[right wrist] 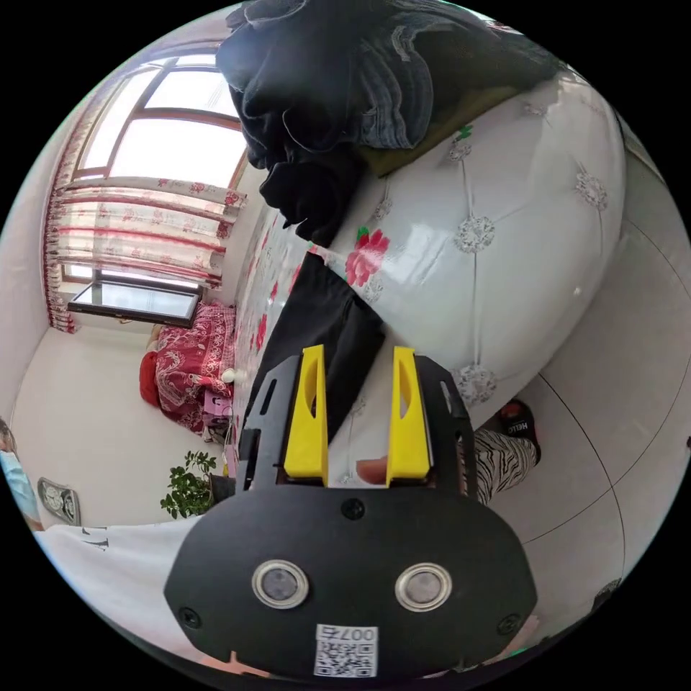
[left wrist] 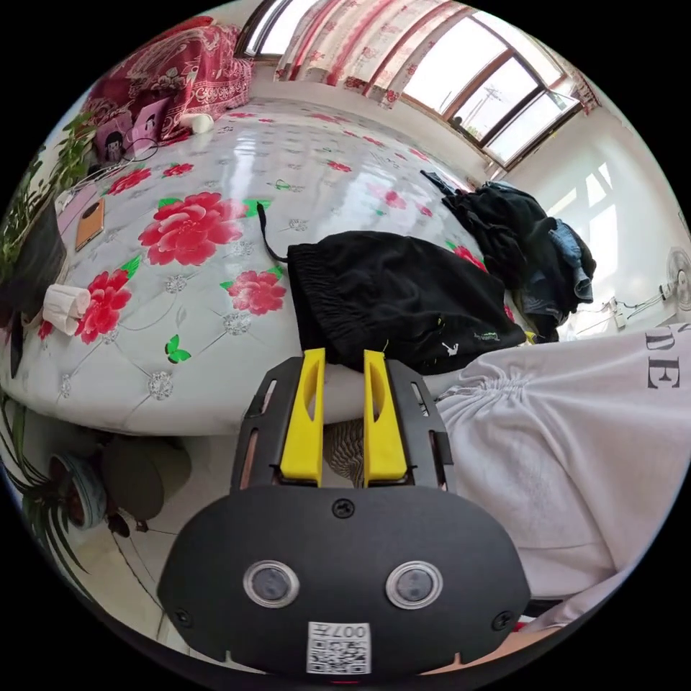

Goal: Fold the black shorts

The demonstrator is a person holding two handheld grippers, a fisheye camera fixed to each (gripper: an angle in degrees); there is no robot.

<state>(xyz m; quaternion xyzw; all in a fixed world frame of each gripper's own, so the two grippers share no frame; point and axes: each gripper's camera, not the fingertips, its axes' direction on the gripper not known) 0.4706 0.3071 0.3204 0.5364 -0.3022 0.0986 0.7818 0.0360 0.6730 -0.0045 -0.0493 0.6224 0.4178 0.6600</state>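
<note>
Black shorts (left wrist: 392, 306) lie near the mattress (left wrist: 237, 173) edge, both tongs empty and parted.
Risk, as judged: shorts sit close to the near edge, so a one-sided pull could drag them off; the loose drawstring (left wrist: 268, 237) trailing left of the waistband may snag or end up folded in. A pile of dark clothes (left wrist: 529, 248) to the right, well apart, could be mistaken for them. Left gripper (left wrist: 343, 360) hovers just short of the hem, jaws narrowly apart; right gripper (right wrist: 358, 356) wider apart. Shorts look already doubled, waistband gathered, fabric soft and matte.
</note>
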